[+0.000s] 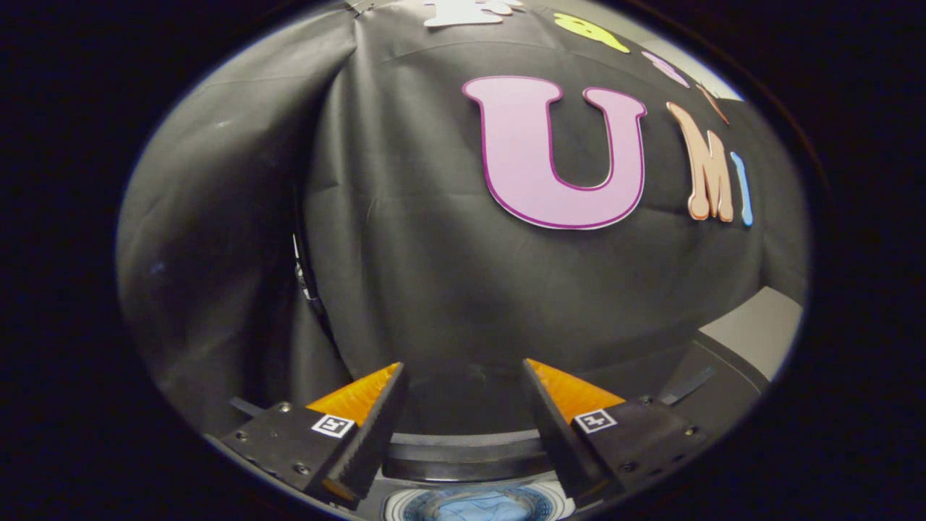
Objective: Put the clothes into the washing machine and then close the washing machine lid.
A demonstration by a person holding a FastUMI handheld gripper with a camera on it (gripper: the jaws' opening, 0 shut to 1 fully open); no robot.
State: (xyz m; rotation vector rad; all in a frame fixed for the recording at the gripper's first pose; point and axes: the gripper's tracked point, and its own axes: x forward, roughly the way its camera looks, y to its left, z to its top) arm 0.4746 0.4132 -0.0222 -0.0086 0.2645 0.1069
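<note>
Down low between the fingers sits the washing machine [463,463], seen from above and only in part. Its dark curved rim arcs across from one finger to the other, with a pale band along the back edge. Just under that rim the round drum opening shows, ringed in light grey. Inside it lie the clothes [474,505], a pale blue crumpled bundle already down in the drum. The opening stands uncovered, with the fabric in plain sight. Whether a lid is raised behind it can't be made out.
</note>
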